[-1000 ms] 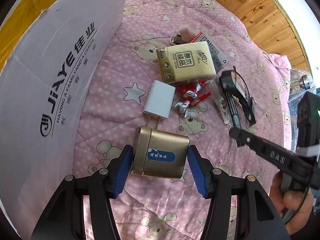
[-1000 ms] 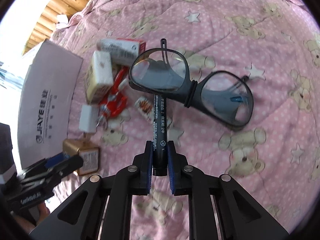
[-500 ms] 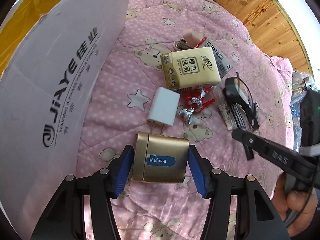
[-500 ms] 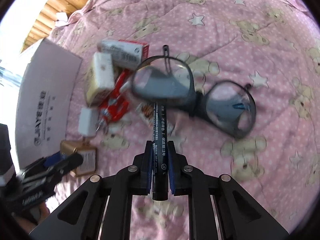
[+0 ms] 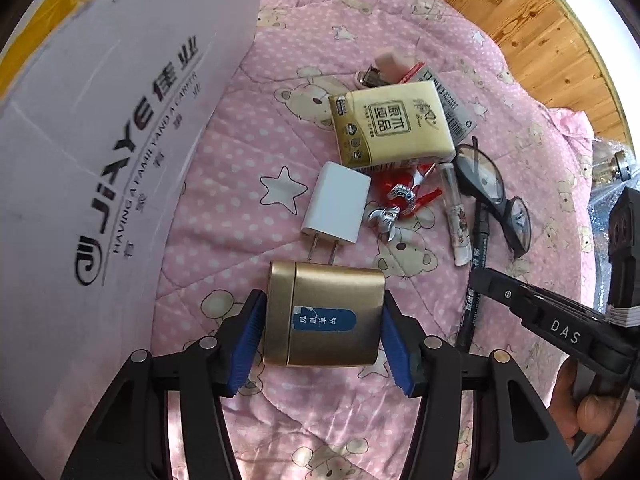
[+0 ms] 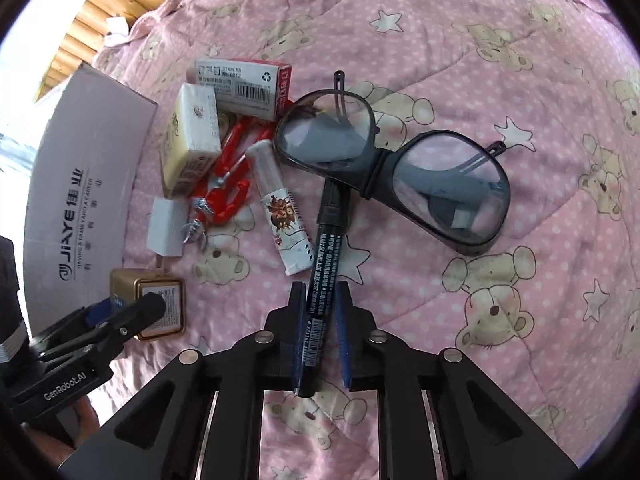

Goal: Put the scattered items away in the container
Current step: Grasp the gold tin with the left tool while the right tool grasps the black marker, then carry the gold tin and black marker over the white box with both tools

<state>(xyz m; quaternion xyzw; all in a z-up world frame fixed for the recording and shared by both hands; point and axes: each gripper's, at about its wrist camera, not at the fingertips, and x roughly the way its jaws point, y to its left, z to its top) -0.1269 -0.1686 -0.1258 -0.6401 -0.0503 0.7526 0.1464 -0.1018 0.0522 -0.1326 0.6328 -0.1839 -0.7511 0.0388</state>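
Nothing visibly boxed yet: beside the cardboard box [image 5: 120,128], left tool [image 5: 322,330] brackets the gold tin [image 5: 324,316] without visible squeeze, right tool [image 6: 320,336] loosely straddles the marker [image 6: 324,272].

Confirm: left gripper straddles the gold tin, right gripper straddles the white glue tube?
Not quite. The left gripper does straddle the gold tin, but the right gripper straddles the black marker, as the right wrist view shows; the white tube lies beside it.

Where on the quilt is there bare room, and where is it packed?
Free: the quilt right of the glasses, and the strip between box and charger. Crowded: tissue pack, staples box, red clips and tube sit bunched together.
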